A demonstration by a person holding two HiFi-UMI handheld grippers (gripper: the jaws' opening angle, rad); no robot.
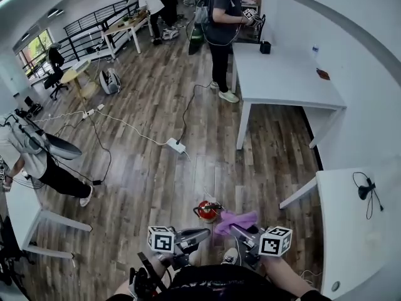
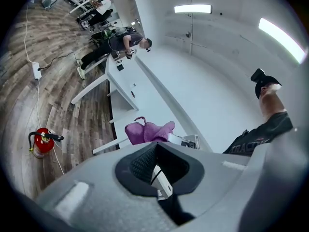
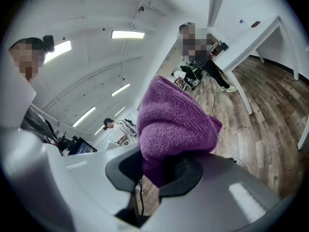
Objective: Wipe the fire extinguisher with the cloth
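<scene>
Right gripper [image 3: 163, 167] pinches the bunched purple cloth [image 3: 174, 124] between its jaws, while the left gripper [image 2: 155, 147] beside it has its jaws pressed together on nothing, and the red fire extinguisher [image 1: 207, 211] sits on the wooden floor [image 1: 150, 162] below, apart from both
</scene>
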